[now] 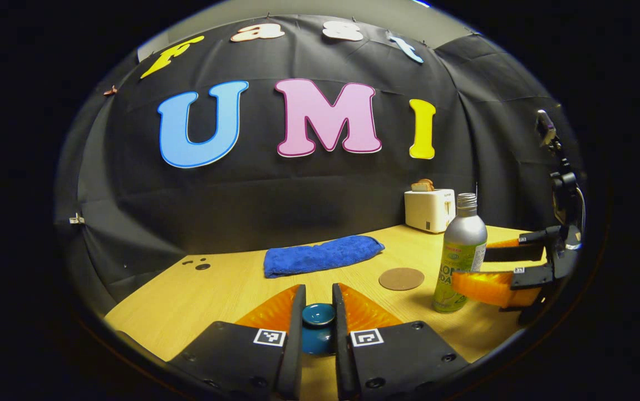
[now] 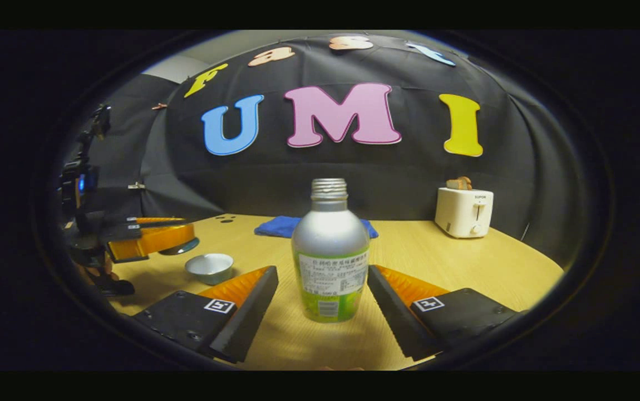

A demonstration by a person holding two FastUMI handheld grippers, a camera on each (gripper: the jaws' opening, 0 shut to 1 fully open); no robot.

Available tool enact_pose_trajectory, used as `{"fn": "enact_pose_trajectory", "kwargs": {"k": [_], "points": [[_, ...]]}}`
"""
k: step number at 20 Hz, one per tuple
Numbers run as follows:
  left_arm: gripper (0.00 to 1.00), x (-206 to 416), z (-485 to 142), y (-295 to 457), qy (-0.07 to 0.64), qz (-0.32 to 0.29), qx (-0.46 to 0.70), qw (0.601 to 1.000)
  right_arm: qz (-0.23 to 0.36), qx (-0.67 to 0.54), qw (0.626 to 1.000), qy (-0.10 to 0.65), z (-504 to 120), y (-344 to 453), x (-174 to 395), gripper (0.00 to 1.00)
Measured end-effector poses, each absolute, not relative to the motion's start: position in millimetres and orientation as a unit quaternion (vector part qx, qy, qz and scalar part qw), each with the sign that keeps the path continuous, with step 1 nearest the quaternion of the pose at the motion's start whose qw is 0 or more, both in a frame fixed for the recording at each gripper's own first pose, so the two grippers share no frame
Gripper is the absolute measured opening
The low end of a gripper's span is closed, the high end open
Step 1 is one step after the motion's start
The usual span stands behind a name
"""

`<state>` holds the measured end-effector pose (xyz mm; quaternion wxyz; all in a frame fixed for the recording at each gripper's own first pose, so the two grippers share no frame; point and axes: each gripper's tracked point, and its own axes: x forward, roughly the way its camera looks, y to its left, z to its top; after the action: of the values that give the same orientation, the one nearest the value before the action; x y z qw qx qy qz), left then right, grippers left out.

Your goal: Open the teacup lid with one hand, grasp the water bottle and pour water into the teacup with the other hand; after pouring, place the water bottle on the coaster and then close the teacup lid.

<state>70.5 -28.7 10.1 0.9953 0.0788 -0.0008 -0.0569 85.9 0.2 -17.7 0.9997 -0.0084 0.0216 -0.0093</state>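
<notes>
one wooden table (black cloth wall behind)

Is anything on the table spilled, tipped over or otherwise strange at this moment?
Nothing looks spilled or damaged. The water bottle stands upright without a cap, the teacup sits open on the table, and the teacup lid is gripped between the left gripper fingers. The coaster lies flat and bare.

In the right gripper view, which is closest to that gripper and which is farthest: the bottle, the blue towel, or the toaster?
From the right gripper:
1. Water bottle: nearest, standing upright between the open jaws, not yet touched.
2. Blue towel: behind the bottle, toward the back of the table.
3. Toaster: farthest, at the back right by the wall.
</notes>
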Motion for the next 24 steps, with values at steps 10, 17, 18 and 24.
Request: {"fn": "enact_pose_trajectory", "kwargs": {"k": [10,17,18,24], "points": [[0.28,54.9,6.3,-0.4,-0.001,-0.043,0.061,0.997,-0.041,0.011,0.999,0.02,-17.0,-8.5,123.8,0.94],[0.28,45.2,3.8,19.2,-0.004,-0.036,0.054,0.998,-0.047,-0.062,0.996,0.036,-12.7,-2.8,133.3,0.8],[0.28,42.6,3.4,22.6,-0.005,-0.034,0.053,0.998,-0.051,-0.09,0.994,0.036,-8.9,-4.5,134.5,0.79],[0.28,32.0,4.5,42.7,-0.014,-0.023,0.04,0.999,-0.051,-0.269,0.961,0.041,8.1,4.4,150.3,0.79]]}}
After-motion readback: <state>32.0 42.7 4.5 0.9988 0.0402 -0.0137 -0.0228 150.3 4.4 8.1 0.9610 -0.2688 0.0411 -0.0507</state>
